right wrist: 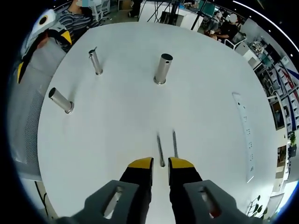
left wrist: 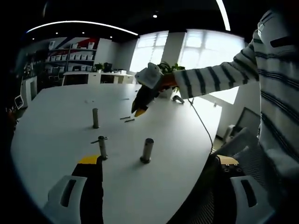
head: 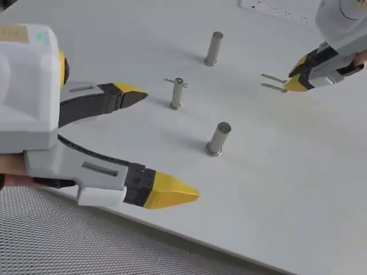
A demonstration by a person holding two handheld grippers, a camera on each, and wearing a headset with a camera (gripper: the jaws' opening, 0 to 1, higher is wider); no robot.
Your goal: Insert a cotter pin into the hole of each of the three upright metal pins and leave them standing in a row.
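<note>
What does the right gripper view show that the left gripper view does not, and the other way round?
Right gripper view: a power strip near the table edge. Left gripper view: bright windows and the hand holding the right gripper. Both: three upright metal pins, the middle one carrying a cotter pin, two loose cotter pins on the table, the right gripper by them.

Power strip [head: 274, 10] on white table [head: 298, 189]
</note>
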